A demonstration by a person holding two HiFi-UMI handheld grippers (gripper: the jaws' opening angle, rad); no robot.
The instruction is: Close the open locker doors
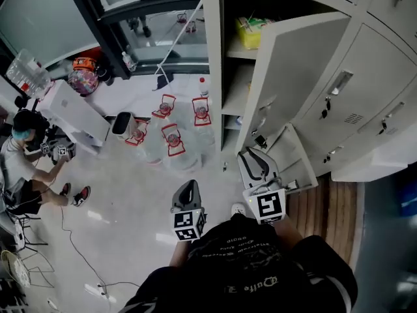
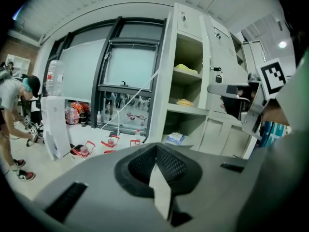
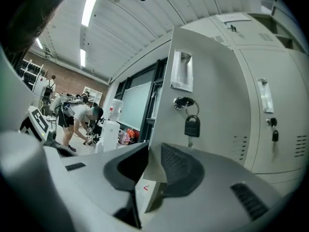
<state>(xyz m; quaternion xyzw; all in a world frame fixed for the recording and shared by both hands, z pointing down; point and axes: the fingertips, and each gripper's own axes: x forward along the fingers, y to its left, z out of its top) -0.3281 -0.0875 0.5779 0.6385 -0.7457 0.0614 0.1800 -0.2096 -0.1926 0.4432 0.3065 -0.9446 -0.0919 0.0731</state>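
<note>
A tall grey locker door [image 1: 300, 64] stands swung out from the open locker [image 1: 238, 77], whose shelves hold a yellow packet [image 1: 251, 31]. Below it a smaller door [image 1: 293, 158] also hangs open. My right gripper [image 1: 251, 155] is at the tall door's lower free edge. In the right gripper view that door [image 3: 212, 81], with its recessed handle [image 3: 181, 71] and a padlock [image 3: 191, 125] hanging from the keyhole, runs down between the pads of the right gripper [image 3: 150, 163], which close on its edge. My left gripper [image 1: 189, 186] hangs over the floor, apart from the lockers, and in its own view the left gripper [image 2: 155, 161] is shut and empty.
Closed lockers [image 1: 365, 77] fill the right side. Several water jugs with red handles [image 1: 172, 139] stand on the floor before the open locker. A white dispenser [image 1: 75, 113] and a crouching person [image 1: 19, 149] are at the left, with a cable [image 1: 71, 240] on the floor.
</note>
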